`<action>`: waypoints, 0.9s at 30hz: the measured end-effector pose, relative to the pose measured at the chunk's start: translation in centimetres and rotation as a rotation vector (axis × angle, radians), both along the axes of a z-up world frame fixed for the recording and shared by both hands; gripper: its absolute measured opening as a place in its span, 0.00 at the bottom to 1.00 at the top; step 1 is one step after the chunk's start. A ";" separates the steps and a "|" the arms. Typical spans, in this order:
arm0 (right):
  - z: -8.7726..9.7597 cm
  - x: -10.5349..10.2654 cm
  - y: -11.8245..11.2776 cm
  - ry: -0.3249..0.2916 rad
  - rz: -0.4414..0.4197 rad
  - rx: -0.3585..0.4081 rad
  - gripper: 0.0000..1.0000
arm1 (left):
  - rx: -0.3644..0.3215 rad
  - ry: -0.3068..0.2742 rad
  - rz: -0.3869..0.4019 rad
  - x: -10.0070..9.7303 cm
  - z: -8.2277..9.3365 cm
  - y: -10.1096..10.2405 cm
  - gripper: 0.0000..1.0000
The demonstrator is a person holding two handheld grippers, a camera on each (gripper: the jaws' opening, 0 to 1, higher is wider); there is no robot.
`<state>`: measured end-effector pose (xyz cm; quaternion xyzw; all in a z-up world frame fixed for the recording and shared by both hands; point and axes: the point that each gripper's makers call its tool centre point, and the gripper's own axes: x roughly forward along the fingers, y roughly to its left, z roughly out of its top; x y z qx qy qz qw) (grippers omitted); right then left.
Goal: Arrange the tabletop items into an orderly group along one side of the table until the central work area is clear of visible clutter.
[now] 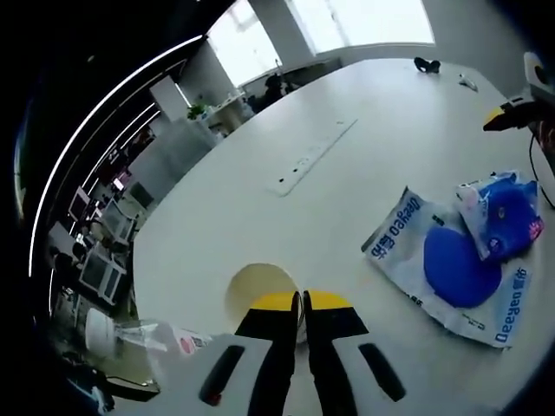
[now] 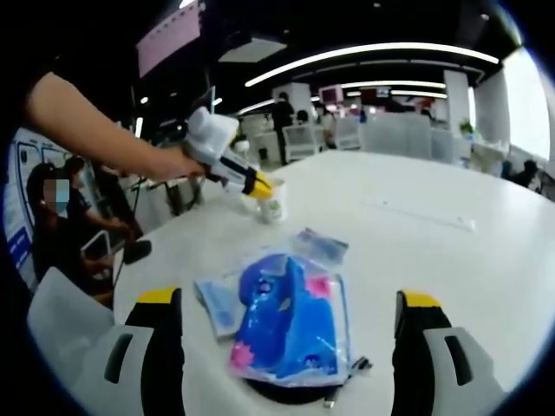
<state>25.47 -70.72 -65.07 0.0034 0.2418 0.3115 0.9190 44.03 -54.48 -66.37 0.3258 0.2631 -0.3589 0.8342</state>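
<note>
On the white table, left to right:

Left gripper view, near edge: a clear plastic bottle (image 1: 130, 338) is seen lying at the lower left of the table (image 1: 260, 199).
Left gripper view, centre: the left gripper (image 1: 303, 303) is seen with its yellow-tipped jaws pressed narrow on the rim of a paper cup (image 1: 256, 290).
Left gripper view, middle of table: a long flat white strip (image 1: 312, 156) is laid along the tabletop, well apart from the cup.
Left gripper view, right: a white packet with blue print (image 1: 442, 260) is lying flat, and a blue patterned bag (image 1: 503, 212) is overlapping its far corner.
Right gripper view, left: a hand (image 2: 169, 163) is seen holding the left gripper (image 2: 260, 186) at the paper cup (image 2: 272, 208).
Right gripper view, centre: the blue patterned bag (image 2: 290, 325) is lying between the jaws of the right gripper (image 2: 290, 334), untouched.
Right gripper fingers: spread wide, nothing held.
</note>
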 end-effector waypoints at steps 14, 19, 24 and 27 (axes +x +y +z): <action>0.3 0.0 -0.7 -0.006 -0.012 -0.002 1.00 | 0.008 -0.010 0.010 -0.3 0.0 0.1 0.15; 0.7 0.1 -0.4 -0.014 -0.007 0.004 1.00 | -0.005 -0.020 0.026 -0.6 0.6 0.4 0.23; 0.9 -0.1 0.0 -0.019 0.001 0.006 1.00 | -0.011 -0.033 0.025 -1.0 1.2 0.6 0.23; 1.2 -0.1 0.2 -0.023 0.005 0.009 1.00 | -0.024 -0.042 0.034 -1.3 1.6 0.9 0.23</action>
